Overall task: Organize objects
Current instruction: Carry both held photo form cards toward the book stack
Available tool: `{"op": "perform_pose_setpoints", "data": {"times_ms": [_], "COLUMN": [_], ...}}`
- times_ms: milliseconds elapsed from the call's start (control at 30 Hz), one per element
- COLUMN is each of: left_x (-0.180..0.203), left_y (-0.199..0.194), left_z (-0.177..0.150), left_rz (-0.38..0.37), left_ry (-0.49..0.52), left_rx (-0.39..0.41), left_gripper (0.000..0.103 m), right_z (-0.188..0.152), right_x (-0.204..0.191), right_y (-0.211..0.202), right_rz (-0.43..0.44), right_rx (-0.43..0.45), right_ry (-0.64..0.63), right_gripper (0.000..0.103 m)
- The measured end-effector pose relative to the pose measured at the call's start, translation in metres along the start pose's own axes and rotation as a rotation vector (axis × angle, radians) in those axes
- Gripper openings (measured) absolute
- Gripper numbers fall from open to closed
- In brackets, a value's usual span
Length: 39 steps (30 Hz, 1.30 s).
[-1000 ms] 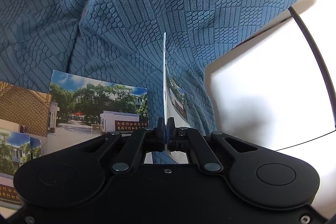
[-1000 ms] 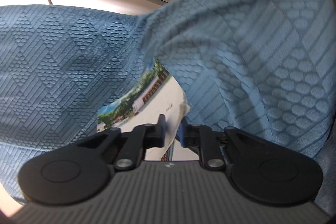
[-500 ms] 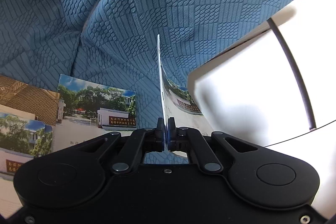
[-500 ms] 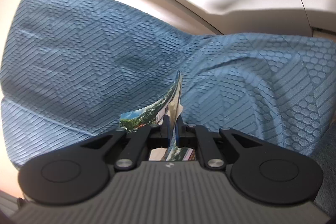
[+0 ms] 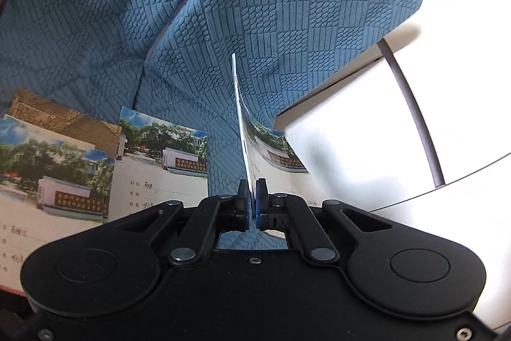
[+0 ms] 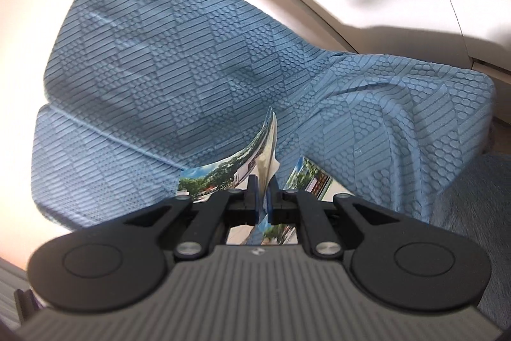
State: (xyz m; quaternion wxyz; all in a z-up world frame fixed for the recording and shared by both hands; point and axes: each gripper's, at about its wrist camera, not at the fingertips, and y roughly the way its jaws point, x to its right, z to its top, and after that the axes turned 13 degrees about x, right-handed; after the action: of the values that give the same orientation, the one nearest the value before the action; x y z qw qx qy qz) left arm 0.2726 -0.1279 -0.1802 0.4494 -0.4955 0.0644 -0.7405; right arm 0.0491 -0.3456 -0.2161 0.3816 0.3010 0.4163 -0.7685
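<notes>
Left tool [image 5: 252, 203]: blue pads pressed together on the near edge of a thin printed booklet [image 5: 243, 130], held edge-on and upright, its cover curling away to the right with a photo of trees and a low white building. Just left of that tool, flat on the blue textured blanket [image 5: 198, 21]: a second booklet [image 5: 159, 162] with the same photo and handwritten lines, partly overlapping a third booklet [image 5: 51, 174]; under that, a brown patterned cover [image 5: 54, 120]. To the right of the tool, a white surface [image 5: 361, 130] with a dark curved bar [image 5: 412, 114] crossing it.

Right tool [image 6: 262, 201]: pads nearly closed, clamped on a bent booklet [image 6: 266, 149] rising between them, pages fanned slightly, photo side bowing left. Just right of this tool, part of another booklet [image 6: 311, 178] lying on the blanket. Beyond, folds of the same blanket, then pale walls at the top.
</notes>
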Motion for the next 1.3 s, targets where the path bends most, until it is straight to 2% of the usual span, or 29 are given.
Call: {"op": "perform_pose_setpoints", "data": {"times_ms": [267, 633, 1000, 1300], "left_x": [0.008, -0.011, -0.069, -0.123], "left_y": [-0.056, -0.122, -0.154, -0.153], "left_z": [0.013, 0.027, 0.014, -0.003], "left_rz": [0.003, -0.021, 0.005, 0.056], "left_ry": [0.020, -0.012, -0.080, -0.110], "left_rx": [0.056, 0.138, 0.166, 0.185], "left_gripper": [0.003, 0.003, 0.004, 0.003], "right_z": [-0.004, -0.031, -0.071, -0.114], "right_x": [-0.048, -0.087, -0.098, -0.094], "right_y": [-0.026, -0.055, -0.061, -0.043], "right_rz": [0.078, 0.152, 0.176, 0.176], "right_rx": [0.005, -0.007, -0.078, -0.136], "right_ry": [-0.043, -0.067, -0.133, -0.216], "right_gripper": [0.007, 0.007, 0.007, 0.007]}}
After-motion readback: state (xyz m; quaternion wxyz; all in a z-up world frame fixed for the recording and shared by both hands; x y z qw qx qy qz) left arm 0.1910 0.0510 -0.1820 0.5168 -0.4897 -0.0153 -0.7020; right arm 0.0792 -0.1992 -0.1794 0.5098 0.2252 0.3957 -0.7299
